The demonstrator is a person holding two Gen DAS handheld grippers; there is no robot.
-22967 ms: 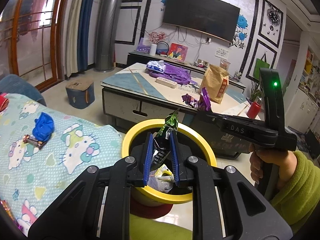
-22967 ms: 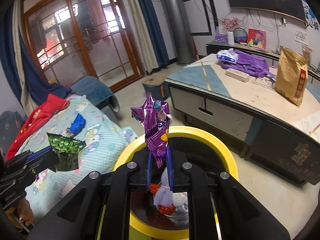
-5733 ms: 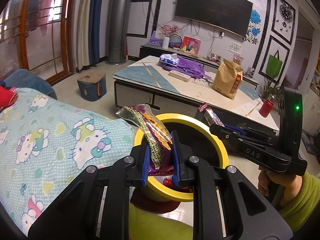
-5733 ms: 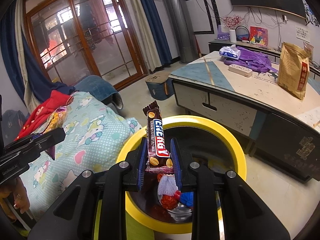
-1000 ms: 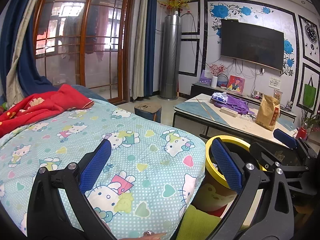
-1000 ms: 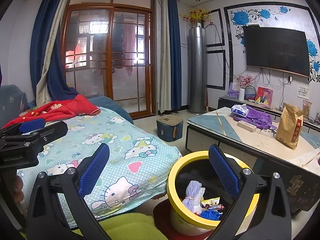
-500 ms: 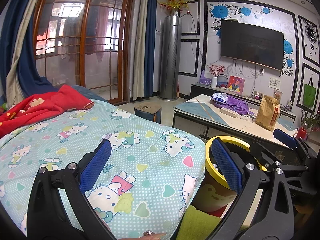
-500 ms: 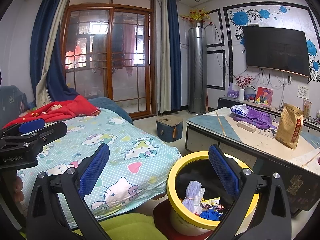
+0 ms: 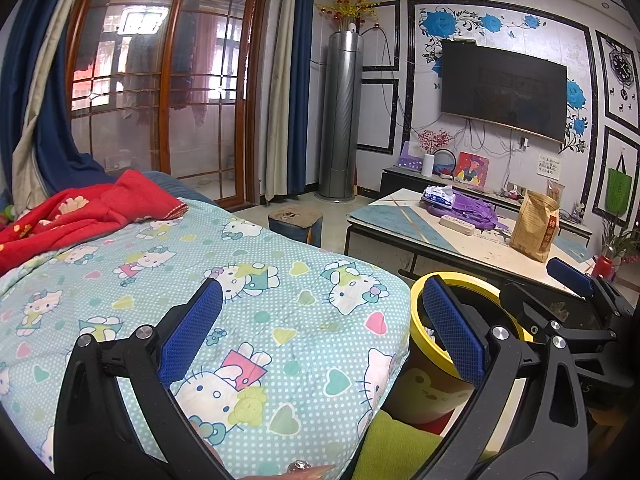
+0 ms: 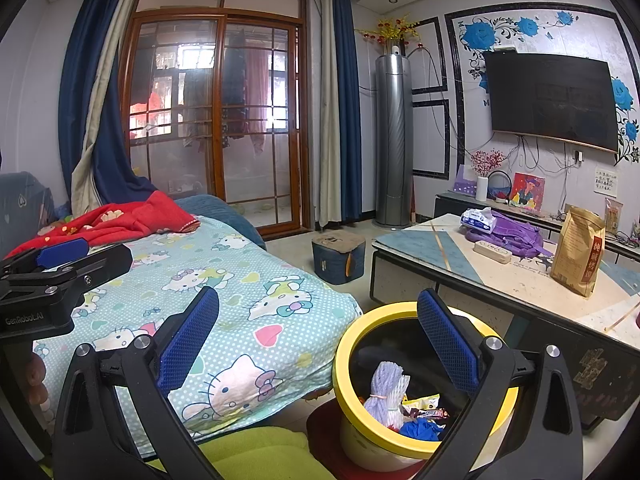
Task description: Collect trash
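Left to right: a bed covered by a cartoon-cat quilt [image 9: 240, 300] fills the left and middle, with a red blanket [image 9: 80, 208] bunched at its far end. No wrapper or other litter shows anywhere on the quilt in either wrist view.

The left gripper [image 9: 320, 332] is held above the quilt's near end, its blue-padded fingers [image 9: 192, 332] spread wide and holding nothing. Beside it, the right gripper [image 10: 316, 344] is also spread wide and empty, straddling the quilt's corner and the bin.

The yellow-rimmed trash bin [image 10: 344, 340] stands on the floor just beside the bed's corner, down and to the right of both grippers. The right gripper is the nearer; its right finger overlaps the bin's mouth in the right wrist view. Inside lie the collected trash items [image 10: 404, 408]: a pale purple bundle, wrappers and something blue. Farther right is a low table [image 10: 520, 280] with a brown paper bag [image 10: 578, 248], well apart from the bin.

Compared with several seconds ago, both grippers have let go: the snack bag and the chocolate bar they held over the bin are gone from the fingers. Both grippers have been raised and pulled back, and over the last second nothing has moved. The task looks finished, or nearly so.
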